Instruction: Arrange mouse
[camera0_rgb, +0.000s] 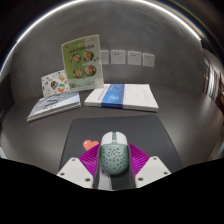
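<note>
so, down at the bottom centre of the frame the gripper (112, 172) has the mouse (112, 156) between its two fingers, and the magenta pads (92, 147) sit tight against its flanks on both sides, so the tongs are narrowed and holding the mouse. the mouse is pale grey with a speckled teal back (the dots run over the rear hump) and a small reddish mark near its nose, which points away up the frame. it lies over the near edge of a dark grey mouse mat (118, 132), which spreads across the lower middle of the frame, just above the fingers.

further up, right of centre, a flat white book with a blue band (120, 96) lies on the grey table (185, 125), just beyond the mat's far edge. in the upper left a colourful leaflet (82, 61) stands propped up, showing green print and round pictures, and a second leaflet (55, 92) leans lower beside it, with a thin booklet under it, i think. along the wall at the upper middle hang a few small white sheets (127, 58) in a row; their print is too small to read.
</note>
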